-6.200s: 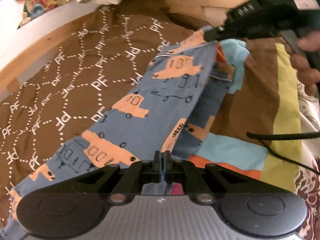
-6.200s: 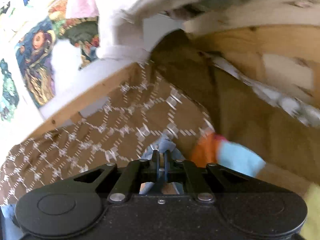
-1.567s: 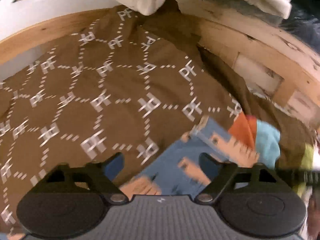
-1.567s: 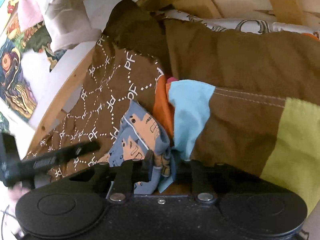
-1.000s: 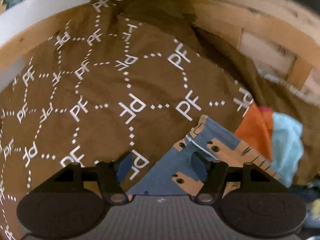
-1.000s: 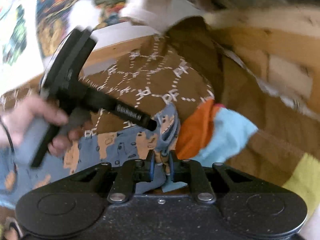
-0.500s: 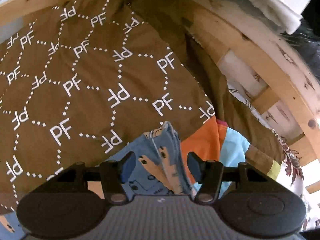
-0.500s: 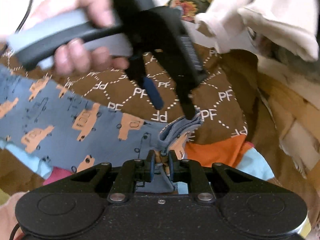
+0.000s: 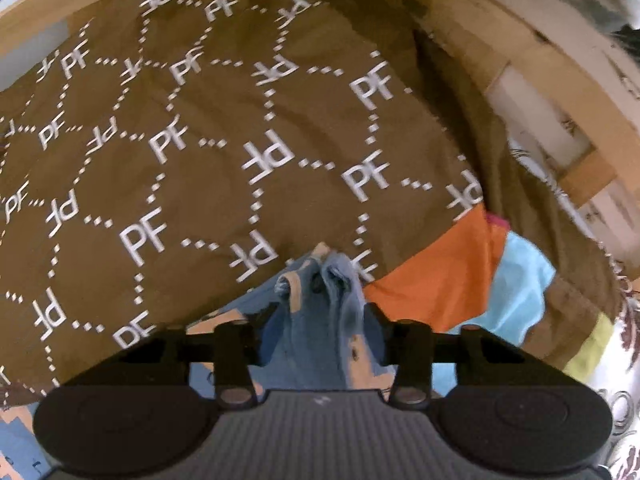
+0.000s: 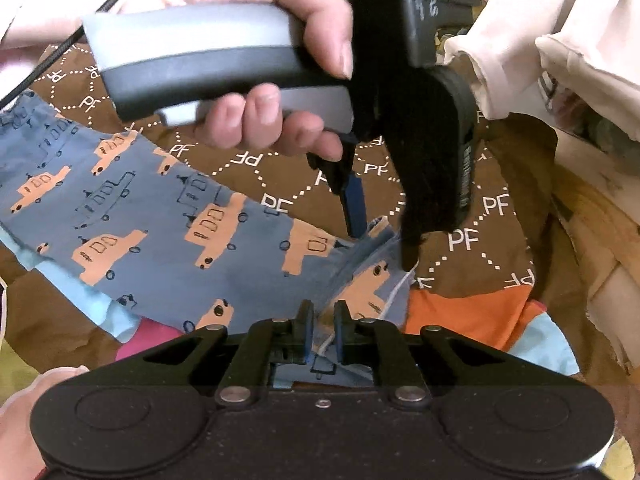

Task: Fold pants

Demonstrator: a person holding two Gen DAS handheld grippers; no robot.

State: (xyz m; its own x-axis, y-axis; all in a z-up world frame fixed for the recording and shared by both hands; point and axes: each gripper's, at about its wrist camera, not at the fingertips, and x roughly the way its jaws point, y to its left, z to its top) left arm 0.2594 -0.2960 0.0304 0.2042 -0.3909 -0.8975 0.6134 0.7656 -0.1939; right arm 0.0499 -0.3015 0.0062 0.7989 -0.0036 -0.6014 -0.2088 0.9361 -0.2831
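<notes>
Pants [image 10: 168, 236]: blue with orange cars, lying on the brown PF blanket [image 9: 208, 152], beside the orange patch [image 9: 436, 284].
Left gripper [image 9: 316, 320]: jaws spread wide, bunched end of the pants between its 2 fingers, not pinched.
Right gripper [image 10: 320, 326]: jaws narrowly apart, pants fabric and a white drawstring [image 10: 394, 290] between them; grip cannot be told.

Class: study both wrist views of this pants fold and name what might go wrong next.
1. The left gripper stands open around a bunched corner of the pants; closing may catch only some layers.
2. The right gripper pinches cloth near a loose white drawstring, which might snag.
</notes>
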